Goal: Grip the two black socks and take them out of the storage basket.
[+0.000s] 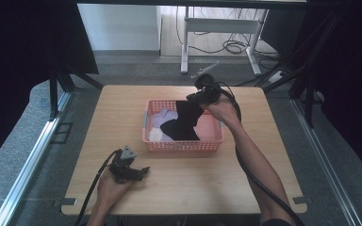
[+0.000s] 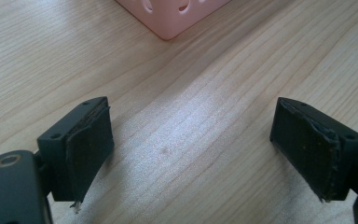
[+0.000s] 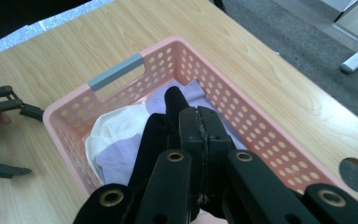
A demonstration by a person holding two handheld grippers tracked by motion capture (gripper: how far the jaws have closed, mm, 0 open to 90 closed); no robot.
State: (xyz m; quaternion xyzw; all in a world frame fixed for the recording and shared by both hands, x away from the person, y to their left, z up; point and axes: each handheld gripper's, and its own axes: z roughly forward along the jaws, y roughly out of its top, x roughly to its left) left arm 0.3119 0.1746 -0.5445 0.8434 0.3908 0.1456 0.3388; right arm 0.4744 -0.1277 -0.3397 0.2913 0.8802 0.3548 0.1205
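A pink perforated basket [image 1: 184, 146] stands mid-table. It holds a lavender cloth [image 1: 162, 116] and a white cloth [image 1: 156, 135]. My right gripper [image 1: 192, 100] hangs over the basket's far right side, shut on a black cloth [image 1: 185, 123] that trails down into the basket. In the right gripper view the jaws [image 3: 200, 116] press together on the black cloth [image 3: 156, 135], above the white cloth [image 3: 116, 126] and lavender cloth [image 3: 116, 161]. My left gripper [image 1: 143, 172] rests on the table in front of the basket, open [image 2: 191, 140], with only bare wood between its pads.
The basket's corner [image 2: 168, 14] lies just beyond the left gripper. A grey handle [image 3: 116, 72] marks the basket's end. A round hole [image 3: 354, 175] sits in the tabletop. Beyond the far table edge, desk legs and cables [image 1: 231, 47] stand on the floor.
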